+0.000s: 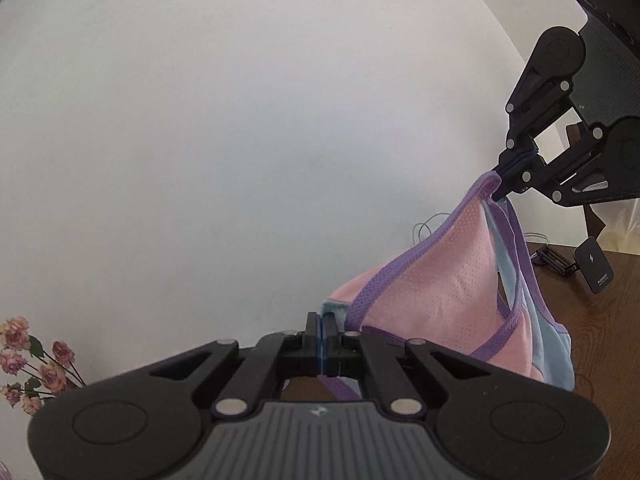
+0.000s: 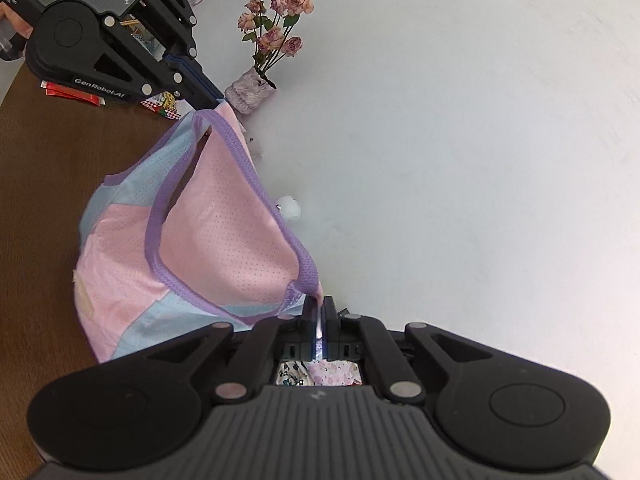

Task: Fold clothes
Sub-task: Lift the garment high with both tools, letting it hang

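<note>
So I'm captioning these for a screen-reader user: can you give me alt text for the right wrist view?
A pink, blue and purple mesh top hangs stretched between the right gripper and left gripper, each shut on a purple-trimmed corner, above a brown table. A vase of dried roses stands by a white wall.

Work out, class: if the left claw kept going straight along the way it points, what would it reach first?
Probably only the white wall: beyond the left claw, shut on the pink top, nothing else appears, though depth is unclear.
</note>
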A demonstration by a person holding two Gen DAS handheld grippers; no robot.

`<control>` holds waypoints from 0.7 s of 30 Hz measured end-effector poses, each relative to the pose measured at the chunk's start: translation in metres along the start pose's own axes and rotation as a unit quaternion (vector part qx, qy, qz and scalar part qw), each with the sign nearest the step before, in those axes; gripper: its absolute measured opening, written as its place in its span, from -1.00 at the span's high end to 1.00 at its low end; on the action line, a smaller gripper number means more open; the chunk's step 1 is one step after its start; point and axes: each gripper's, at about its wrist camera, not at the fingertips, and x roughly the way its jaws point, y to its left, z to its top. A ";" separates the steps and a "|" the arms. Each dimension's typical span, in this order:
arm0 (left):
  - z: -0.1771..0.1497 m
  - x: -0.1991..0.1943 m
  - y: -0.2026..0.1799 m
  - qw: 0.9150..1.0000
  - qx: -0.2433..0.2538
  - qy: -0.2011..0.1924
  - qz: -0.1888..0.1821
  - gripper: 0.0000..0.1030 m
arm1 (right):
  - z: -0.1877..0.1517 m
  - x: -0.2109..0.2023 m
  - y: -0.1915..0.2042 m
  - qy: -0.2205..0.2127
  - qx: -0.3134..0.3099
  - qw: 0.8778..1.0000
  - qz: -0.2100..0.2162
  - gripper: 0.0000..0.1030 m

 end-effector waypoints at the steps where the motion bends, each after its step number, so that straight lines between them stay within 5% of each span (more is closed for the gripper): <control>1: 0.002 0.021 0.004 1.000 -0.005 0.010 0.004 1.00 | 0.004 0.016 -0.005 0.007 -0.001 1.000 -0.002 0.97; 5: 0.016 0.104 0.023 0.999 -0.018 0.034 0.033 1.00 | 0.032 0.098 -0.044 0.026 0.021 0.999 -0.025 0.97; 11: 0.098 0.175 0.092 0.990 -0.047 -0.018 0.135 1.00 | 0.082 0.193 -0.131 0.019 0.004 0.989 -0.143 0.97; 15: 0.156 0.173 0.128 0.980 -0.029 -0.081 0.180 1.00 | 0.117 0.193 -0.187 -0.028 0.008 0.976 -0.216 0.97; 21: 0.167 0.129 0.124 0.971 0.008 -0.135 0.195 1.00 | 0.124 0.163 -0.197 -0.088 -0.031 0.963 -0.254 0.97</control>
